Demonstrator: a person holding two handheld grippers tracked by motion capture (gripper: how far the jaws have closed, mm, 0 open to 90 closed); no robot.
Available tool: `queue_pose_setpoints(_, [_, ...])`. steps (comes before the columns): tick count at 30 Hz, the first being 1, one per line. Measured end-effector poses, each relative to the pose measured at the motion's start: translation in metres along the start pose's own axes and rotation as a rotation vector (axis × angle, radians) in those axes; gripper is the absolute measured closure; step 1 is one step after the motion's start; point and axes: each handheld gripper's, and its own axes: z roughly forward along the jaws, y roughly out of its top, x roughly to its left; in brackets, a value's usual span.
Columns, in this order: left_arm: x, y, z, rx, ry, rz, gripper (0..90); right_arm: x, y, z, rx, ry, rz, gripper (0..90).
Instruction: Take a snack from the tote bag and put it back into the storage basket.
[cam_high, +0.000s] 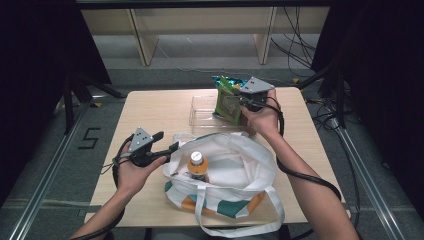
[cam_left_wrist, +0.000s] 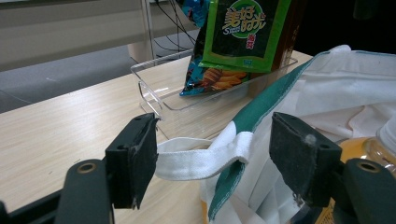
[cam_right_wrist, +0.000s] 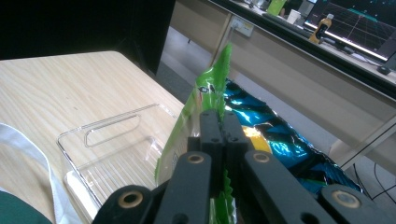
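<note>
My right gripper (cam_high: 240, 100) (cam_right_wrist: 219, 116) is shut on the top edge of a green snack packet (cam_high: 227, 102) (cam_right_wrist: 210, 93) (cam_left_wrist: 243, 32), which stands upright in a clear plastic tray (cam_high: 200, 107) (cam_left_wrist: 154, 88) (cam_right_wrist: 107, 140). A blue chips packet (cam_right_wrist: 280, 144) (cam_left_wrist: 210, 77) leans behind it. A white tote bag (cam_high: 240, 170) (cam_left_wrist: 336, 93) with green and orange trim lies open near me, with an orange drink bottle (cam_high: 197, 165) (cam_left_wrist: 369, 144) upright inside. My left gripper (cam_high: 166, 141) (cam_left_wrist: 215, 140) is open at the bag's left rim, and the white strap (cam_left_wrist: 201, 158) runs between its pads.
The wooden table (cam_high: 150, 110) has bare surface at its left and far left. Wooden shelving legs (cam_high: 142, 45) stand on the floor behind the table. Cables (cam_high: 300, 55) trail at the back right, and black frame posts (cam_high: 67, 100) flank the table.
</note>
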Motion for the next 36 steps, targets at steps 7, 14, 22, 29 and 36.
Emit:
queue_pose_setpoints(7, [-0.0002,-0.0001,-0.0001,0.006,0.004,0.003,32.0,0.0021,0.0001,-0.0004,0.013,-0.002,-0.006,90.0])
queue_pose_setpoints(14, [-0.0004,-0.0003,0.0003,0.01,0.004,0.001,32.0,0.0022,0.0012,-0.0011,0.001,-0.005,-0.009,90.0])
queue_pose_setpoints(22, [-0.0005,-0.0004,0.0003,0.011,0.004,0.003,32.0,0.0061,0.0034,0.0021,-0.006,0.0,-0.036,90.0])
queue_pose_setpoints(29, [0.0001,-0.0005,0.0,0.008,0.004,0.002,32.0,0.0092,0.0002,0.0069,0.0,0.0,-0.049,90.0])
queue_pose_setpoints(36, [0.0001,-0.0006,0.0001,0.009,0.004,0.002,32.0,0.008,-0.0039,0.0079,0.012,0.008,-0.026,90.0])
